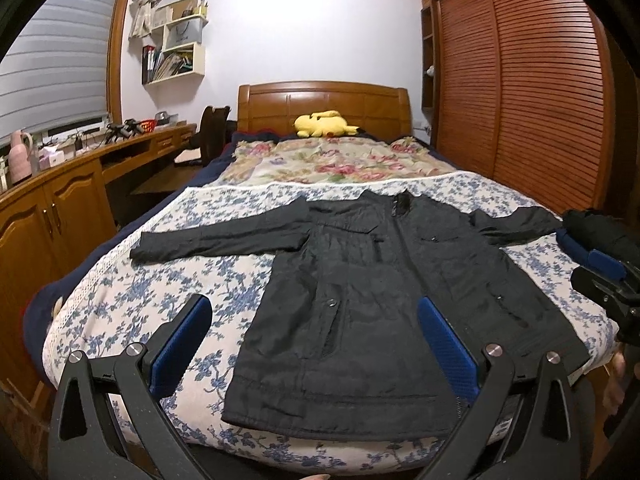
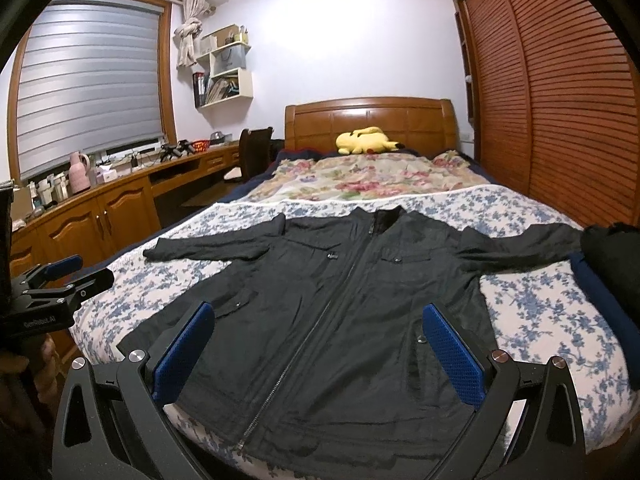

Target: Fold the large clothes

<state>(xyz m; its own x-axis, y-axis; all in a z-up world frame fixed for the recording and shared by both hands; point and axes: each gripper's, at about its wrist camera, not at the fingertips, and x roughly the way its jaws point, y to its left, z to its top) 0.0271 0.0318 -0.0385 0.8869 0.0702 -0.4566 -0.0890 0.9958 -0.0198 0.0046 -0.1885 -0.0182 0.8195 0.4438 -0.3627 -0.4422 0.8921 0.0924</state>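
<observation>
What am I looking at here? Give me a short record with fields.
place: bedroom, bed with floral cover
garment: black jacket lying flat, front up, zipped, both sleeves spread sideways
left gripper: open, above the hem, holding nothing
right gripper: open, above the hem, holding nothing
folding: not begun
also there: yellow plush toy by the headboard

The black zip-front jacket [image 2: 336, 320] lies flat, covering the middle of the blue-flowered white bedspread [image 2: 536, 312]; bare cloth stays free under each outstretched sleeve. A dark folded bundle of fabric [image 2: 612, 256] sits at the bed's right edge, touching the right sleeve's cuff. Close along that side stands the slatted brown wooden wardrobe [image 2: 568, 120]. Left of the bed a floor gap runs before the brown wooden cabinet [image 2: 100, 220]. The left gripper [image 1: 314, 344] and right gripper [image 2: 316, 344], jaws spread wide, hover above the hem.
</observation>
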